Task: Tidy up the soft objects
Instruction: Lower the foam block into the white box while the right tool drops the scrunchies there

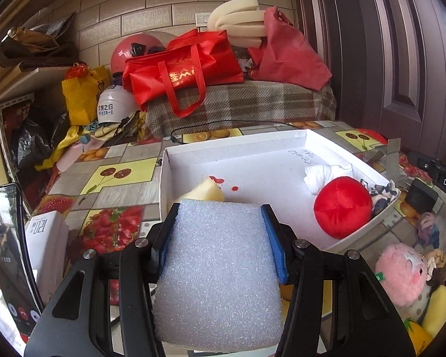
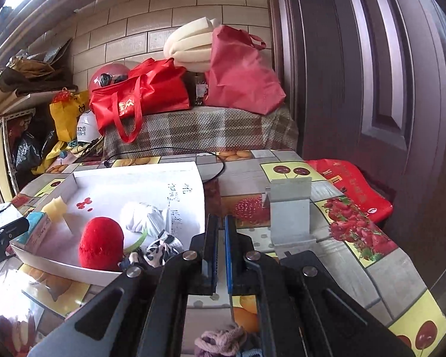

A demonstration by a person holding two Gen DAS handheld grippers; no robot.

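Note:
My left gripper point(image 1: 220, 208) is shut on a white foam block point(image 1: 220, 270) and holds it at the near left edge of the white box point(image 1: 252, 172). In the box lie a red plush ball point(image 1: 343, 206), a white cloth point(image 1: 327, 174), a patterned cloth point(image 1: 382, 195) and a yellow sponge piece point(image 1: 206, 192). The right wrist view shows the same box point(image 2: 139, 184), red ball point(image 2: 101, 244), white cloth point(image 2: 142, 217) and sponge piece point(image 2: 55, 208). My right gripper point(image 2: 221, 223) is shut and empty, just right of the box. A pink knitted item point(image 2: 221, 340) lies below it.
A pink plush doll point(image 1: 401, 273) and a yellow sponge point(image 1: 438, 309) lie on the fruit-print table at right. A grey metal stand point(image 2: 290, 211) stands right of the box. A phone point(image 1: 10, 255) and white charger box point(image 1: 46, 238) are at left. Red bags point(image 1: 187, 68) sit behind.

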